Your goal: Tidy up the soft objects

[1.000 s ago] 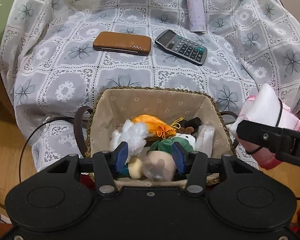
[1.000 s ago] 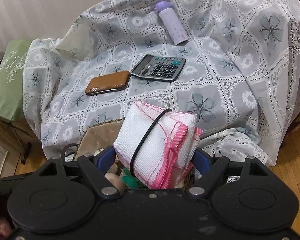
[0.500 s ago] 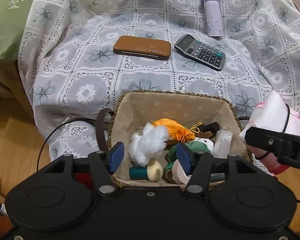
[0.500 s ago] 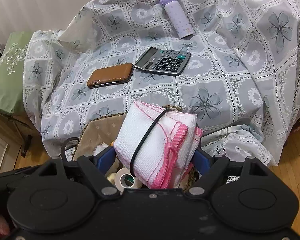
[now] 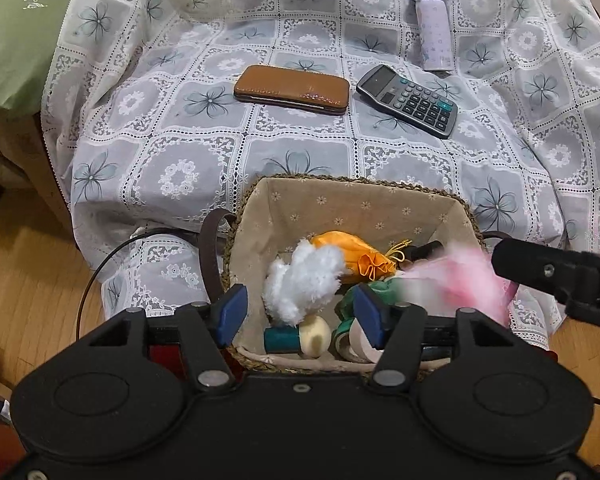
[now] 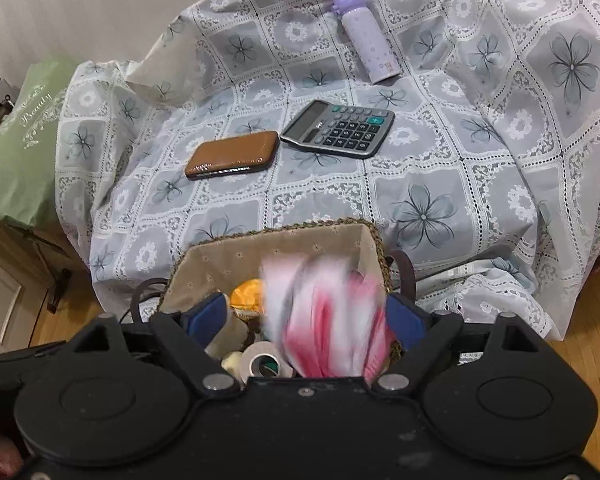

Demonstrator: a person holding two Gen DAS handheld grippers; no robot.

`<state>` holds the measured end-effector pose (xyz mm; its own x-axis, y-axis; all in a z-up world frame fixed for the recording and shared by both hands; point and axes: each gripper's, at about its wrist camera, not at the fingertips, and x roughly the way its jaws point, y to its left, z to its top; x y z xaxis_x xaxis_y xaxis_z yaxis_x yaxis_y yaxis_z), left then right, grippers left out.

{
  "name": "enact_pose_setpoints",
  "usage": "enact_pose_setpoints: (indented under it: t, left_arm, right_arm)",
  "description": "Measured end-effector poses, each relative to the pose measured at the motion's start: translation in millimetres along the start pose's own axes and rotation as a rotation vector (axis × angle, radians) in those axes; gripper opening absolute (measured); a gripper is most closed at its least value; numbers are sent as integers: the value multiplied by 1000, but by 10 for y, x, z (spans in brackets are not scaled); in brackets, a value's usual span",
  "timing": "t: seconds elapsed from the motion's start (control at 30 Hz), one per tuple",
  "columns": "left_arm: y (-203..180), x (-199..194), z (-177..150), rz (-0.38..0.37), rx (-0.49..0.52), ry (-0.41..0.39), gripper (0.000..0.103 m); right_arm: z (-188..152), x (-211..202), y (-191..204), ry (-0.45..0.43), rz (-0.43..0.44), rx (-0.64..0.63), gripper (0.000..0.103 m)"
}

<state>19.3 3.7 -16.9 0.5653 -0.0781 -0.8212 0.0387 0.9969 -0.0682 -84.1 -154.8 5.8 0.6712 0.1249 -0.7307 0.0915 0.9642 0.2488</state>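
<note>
Basket (image 5: 384,206) with a beige flowered lining stands against the draped lace cloth (image 5: 188,152) and holds a white fluffy toy (image 5: 302,282), an orange pouch (image 5: 356,254), a green soft item and a tape roll (image 6: 265,363). Motion-blurred, the pink-and-white towel (image 6: 324,312) lies between the spread fingers of the right gripper (image 6: 306,316), over the basket's right side. Left gripper (image 5: 300,314) hangs released and empty above the basket's near rim.

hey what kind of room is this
Probably a home living room or bedroom: a lace flower-patterned cover draped over furniture, wooden plank flooring, and a green embroidered cushion.
</note>
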Motion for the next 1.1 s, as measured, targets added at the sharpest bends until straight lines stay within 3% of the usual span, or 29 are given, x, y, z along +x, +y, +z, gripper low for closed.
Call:
enact_pose_setpoints:
  t: [0.23, 0.33, 1.1]
  left_arm:
    - [4, -4, -2, -1, 0, 1, 56]
    - [10, -11, 0, 0, 0, -3, 63]
    - [-19, -82, 2, 33, 26, -28, 65]
  right_arm:
    - [-1, -27, 22, -12, -21, -9, 90]
    - [-13, -31, 5, -6, -37, -6, 90]
    - [-39, -40, -52, 18, -54, 1, 90]
